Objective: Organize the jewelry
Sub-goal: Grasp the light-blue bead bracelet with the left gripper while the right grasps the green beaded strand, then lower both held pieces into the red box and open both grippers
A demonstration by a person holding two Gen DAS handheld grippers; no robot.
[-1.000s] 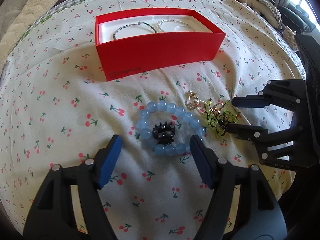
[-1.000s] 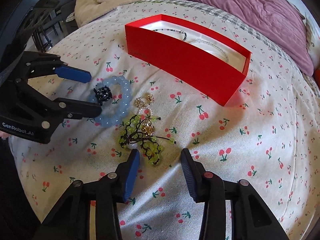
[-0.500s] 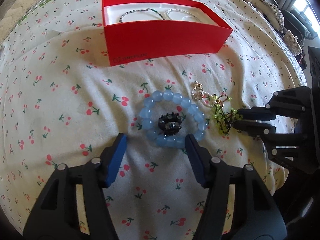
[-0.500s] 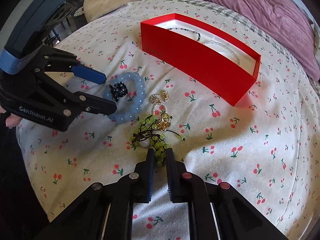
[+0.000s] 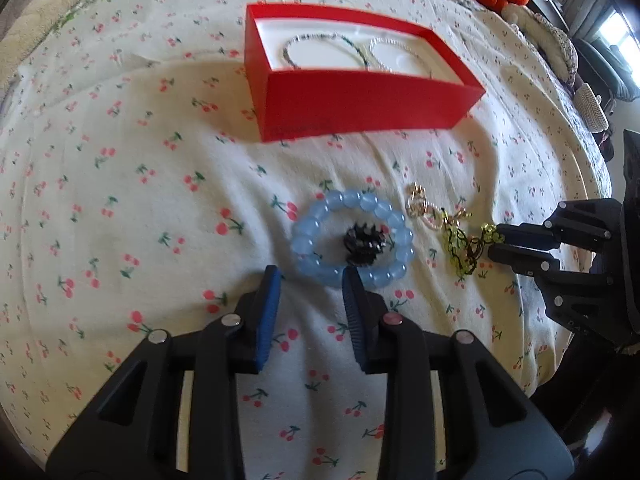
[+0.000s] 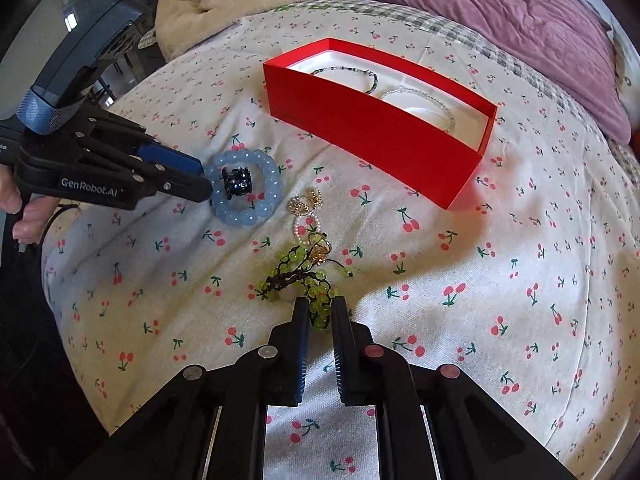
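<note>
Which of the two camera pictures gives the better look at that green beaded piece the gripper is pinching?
The right wrist view: the green beaded piece lies close ahead, its beads and dark cord distinct, with the right gripper shut on its near end. The left wrist view shows it small, off to the side.

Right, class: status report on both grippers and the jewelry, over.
Right gripper shut on green bead bracelet. Left gripper open at blue bead bracelet. Red box path unobstructed.
</note>
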